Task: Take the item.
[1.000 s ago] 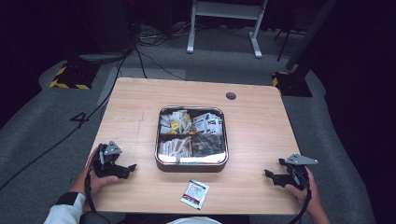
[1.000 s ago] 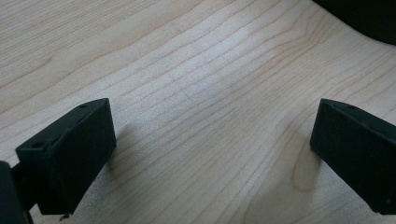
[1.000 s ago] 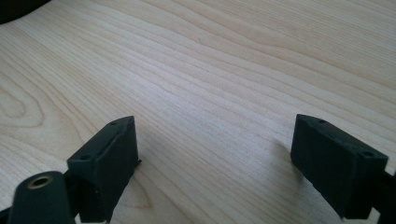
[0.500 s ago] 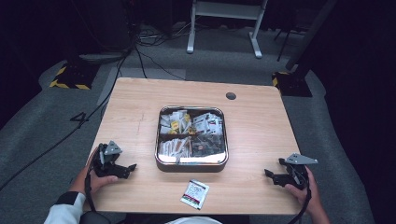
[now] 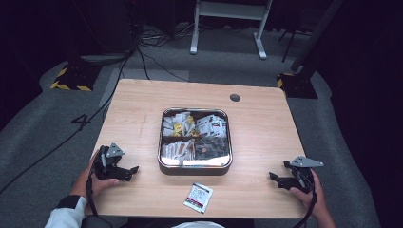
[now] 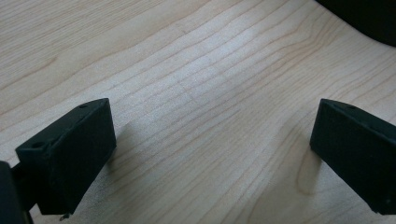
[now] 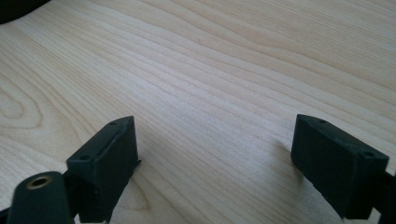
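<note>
Plainly, the thing nearest our reach is the small sachet point(image 5: 198, 196) lying flat on the counter point(image 5: 266, 118), alone near the front edge, just in front of the metal tray point(image 5: 195, 169) and roughly midway between our two hands. We judge it light and thin, a soft foil or paper packet with some give in the middle and stiffer sealed borders. It lies so flat that a straight pinch from above would likely skate over its slick face; we would take it by one sealed edge or a corner, tilting a jaw under it, or nudge it to the counter's edge first. It looks unlikely to break, though a hard squeeze could crumple it.

Behind it, the tray sits at the middle of the counter, divided into compartments and packed with similar sachets and packets; their exact kinds are too small to tell.

Our left hand-held gripper point(image 5: 124, 172) rests low at the left front of the counter, well apart from the sachet. In the left gripper view its jaws stand wide apart over bare wood, holding nothing. Our right hand-held gripper point(image 5: 279, 179) rests at the right front, likewise well apart; in the right gripper view its jaws are spread wide and empty over the wood grain.
</note>
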The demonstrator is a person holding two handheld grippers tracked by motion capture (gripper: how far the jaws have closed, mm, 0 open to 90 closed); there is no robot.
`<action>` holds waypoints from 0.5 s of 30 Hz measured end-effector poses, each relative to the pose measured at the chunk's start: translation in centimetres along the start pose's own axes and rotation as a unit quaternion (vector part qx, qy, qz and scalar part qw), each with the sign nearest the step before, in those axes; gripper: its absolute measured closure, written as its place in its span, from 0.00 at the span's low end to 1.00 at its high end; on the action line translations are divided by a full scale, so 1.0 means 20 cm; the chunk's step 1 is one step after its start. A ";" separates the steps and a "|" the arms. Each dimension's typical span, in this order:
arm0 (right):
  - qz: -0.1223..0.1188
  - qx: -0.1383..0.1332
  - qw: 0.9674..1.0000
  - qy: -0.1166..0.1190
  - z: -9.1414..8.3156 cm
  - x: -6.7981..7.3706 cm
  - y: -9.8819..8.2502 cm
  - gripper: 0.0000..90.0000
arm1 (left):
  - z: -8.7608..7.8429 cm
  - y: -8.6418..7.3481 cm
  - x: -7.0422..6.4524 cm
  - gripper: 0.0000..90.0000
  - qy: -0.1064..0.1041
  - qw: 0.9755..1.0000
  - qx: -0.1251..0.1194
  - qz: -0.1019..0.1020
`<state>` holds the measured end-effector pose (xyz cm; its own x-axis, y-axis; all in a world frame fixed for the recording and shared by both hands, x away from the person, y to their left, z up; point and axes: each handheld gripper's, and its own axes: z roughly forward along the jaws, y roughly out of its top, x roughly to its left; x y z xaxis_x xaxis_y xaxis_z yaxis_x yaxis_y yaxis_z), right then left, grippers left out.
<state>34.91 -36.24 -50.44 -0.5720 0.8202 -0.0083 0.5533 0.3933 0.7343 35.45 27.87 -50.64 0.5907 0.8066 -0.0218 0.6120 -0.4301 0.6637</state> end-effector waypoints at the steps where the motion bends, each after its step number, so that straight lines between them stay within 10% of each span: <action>1: 0.000 0.000 1.000 0.000 0.00 0.00 0.00 0.17 | 0.00 0.00 0.00 0.00 0.000 1.000 0.000 0.000; 15: 0.001 0.000 1.000 -0.001 0.00 0.00 0.00 0.17 | 0.00 0.00 0.00 0.00 0.003 1.000 0.001 -0.004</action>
<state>34.95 -36.23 -50.44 -0.5699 0.8217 -0.0079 0.5546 0.3917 0.7341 35.48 27.83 -50.64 0.5820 0.8129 -0.0227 0.6176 -0.4237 0.6626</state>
